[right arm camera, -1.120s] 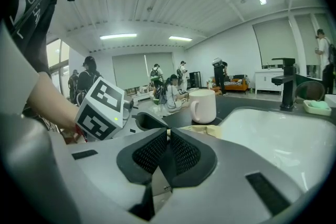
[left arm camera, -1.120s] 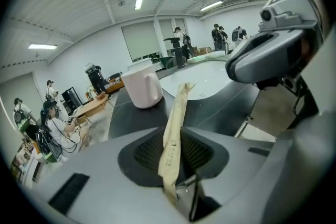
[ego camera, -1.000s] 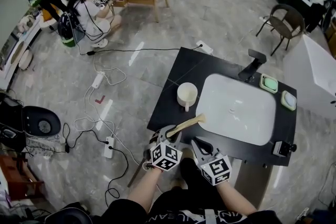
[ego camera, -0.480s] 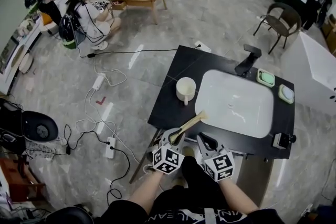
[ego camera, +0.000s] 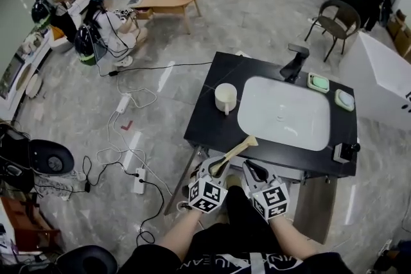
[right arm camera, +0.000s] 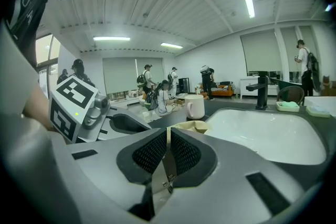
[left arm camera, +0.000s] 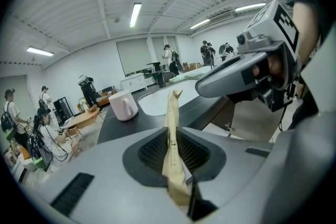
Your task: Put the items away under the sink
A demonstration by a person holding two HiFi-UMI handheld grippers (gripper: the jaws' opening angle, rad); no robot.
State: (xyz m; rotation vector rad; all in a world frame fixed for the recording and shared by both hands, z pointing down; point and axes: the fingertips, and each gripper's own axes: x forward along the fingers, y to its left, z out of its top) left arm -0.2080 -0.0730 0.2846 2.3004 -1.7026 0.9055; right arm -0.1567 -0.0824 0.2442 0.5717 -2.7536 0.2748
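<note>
Left claw (ego camera: 215,167), jaws just closing tighter, pinches the tan packet (ego camera: 235,151) off the counter (ego camera: 209,128), lower centre, to carry it; right claw (ego camera: 252,171) is pressed together, empty.

The tan stick's (left arm camera: 172,107) lower end is buried out of sight between the jaws of the left claw (left arm camera: 175,138).

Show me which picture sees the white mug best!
The head view: the white mug stands whole on the black counter, beside the sink, nothing blocking it. Both gripper views show it small and side-on, past their jaws.
</note>
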